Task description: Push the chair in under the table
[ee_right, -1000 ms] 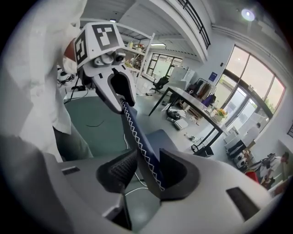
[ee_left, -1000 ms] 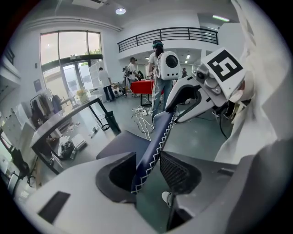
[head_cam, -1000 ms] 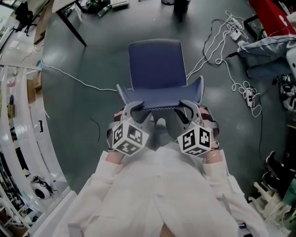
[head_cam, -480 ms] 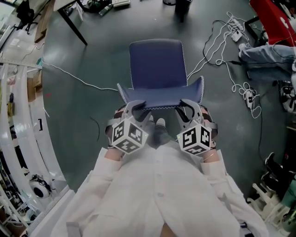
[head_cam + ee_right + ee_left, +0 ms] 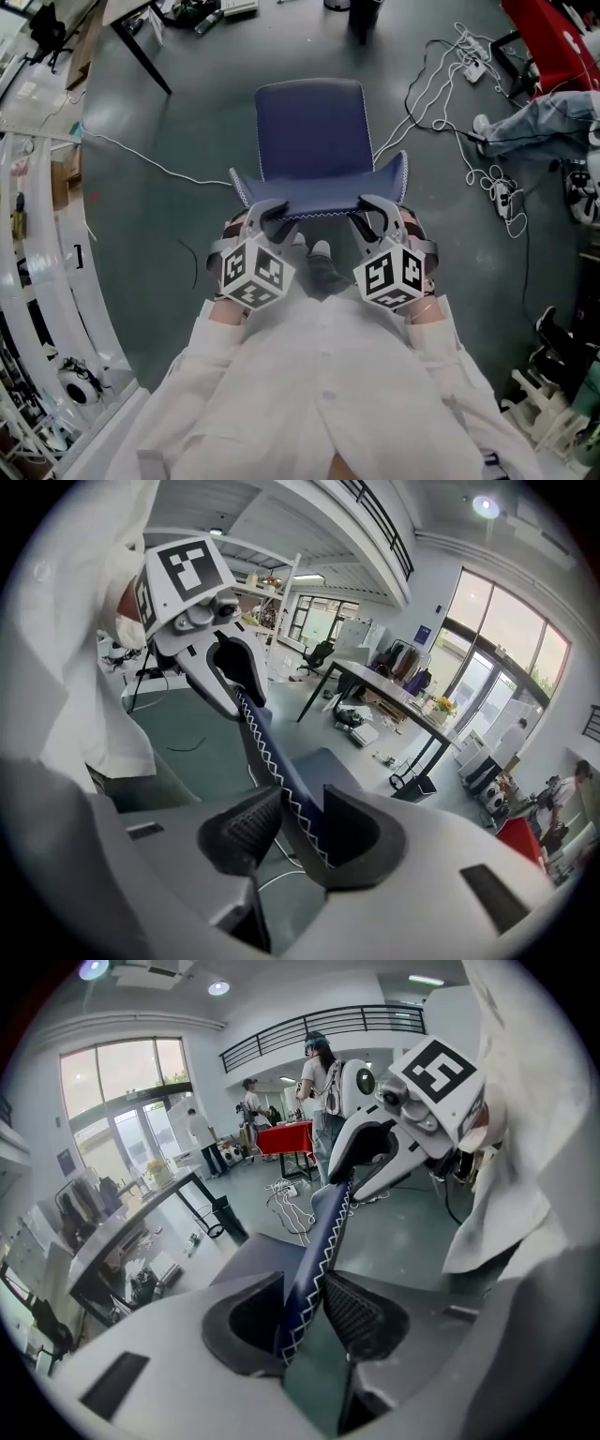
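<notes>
Both hands on the backrest, push yet to come: a person in a white coat (image 5: 319, 394) stands behind a blue chair (image 5: 312, 131) at the centre of the head view. The left gripper (image 5: 269, 214) and the right gripper (image 5: 371, 210) are set on the two ends of its stitched top edge. In the left gripper view the fingers (image 5: 361, 1312) have just been closing, and the backrest edge now sits pinched between them. The right gripper's fingers (image 5: 234, 841) clamp the same edge at about the same narrow gap.

The grasp looks done. The travel seems barely begun, since the chair stands in the open on the floor, seat pointing to the top of the frame. The worktop (image 5: 127, 9) with its slanted black leg (image 5: 141, 52) sits well apart in the upper left corner. What is left, by that reading, is to steer the chair up to it and slide the seat beneath.

The floor (image 5: 178, 178) is smooth, dark grey-green and looks hard. A white cable (image 5: 159, 161) crosses it just left of the chair, and more cables (image 5: 441, 66) are tangled at upper right, near another person's legs (image 5: 530, 117). The gripper views show a high, bright hall with tall windows (image 5: 122, 1082) and a railed gallery (image 5: 319, 1021).
</notes>
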Tool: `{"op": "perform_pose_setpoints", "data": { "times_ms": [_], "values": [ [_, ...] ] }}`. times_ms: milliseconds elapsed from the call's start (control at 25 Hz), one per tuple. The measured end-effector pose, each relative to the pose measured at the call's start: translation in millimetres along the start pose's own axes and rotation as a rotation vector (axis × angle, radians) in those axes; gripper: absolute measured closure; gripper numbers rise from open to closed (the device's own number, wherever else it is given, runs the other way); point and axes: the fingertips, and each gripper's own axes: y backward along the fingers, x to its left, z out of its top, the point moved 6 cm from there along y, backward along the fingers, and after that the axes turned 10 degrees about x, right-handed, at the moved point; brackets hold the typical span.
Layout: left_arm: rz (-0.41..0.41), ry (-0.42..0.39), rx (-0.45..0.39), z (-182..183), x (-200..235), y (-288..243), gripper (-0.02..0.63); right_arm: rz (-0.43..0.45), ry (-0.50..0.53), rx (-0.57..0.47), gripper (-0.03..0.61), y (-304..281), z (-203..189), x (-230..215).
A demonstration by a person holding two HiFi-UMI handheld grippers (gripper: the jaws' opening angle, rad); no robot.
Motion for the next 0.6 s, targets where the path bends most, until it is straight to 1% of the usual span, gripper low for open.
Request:
{"op": "perform_pose_setpoints", "data": {
  "times_ms": [120, 280, 520, 600],
  "values": [
    [0.009, -0.003, 0.003, 4, 0, -6, 0.477, -0.001, 0.005, 0.01, 0.425, -4, -4, -5],
    [-0.002, 0.0, 0.004, 11, 1, -10, 0.479, -0.009, -0.004, 0.047, 0.424, -5, -5, -11],
    [-0.046, -0.01, -0.012, 17, 11, -16, 0.479, 0.007, 0.006, 0.055, 0.425, -11, -3, -23],
    [-0.053, -0.013, -0.005, 17, 13, -17, 0.479, 0.004, 0.003, 0.054, 0.423, -14, -2, -23]
  ]
}}
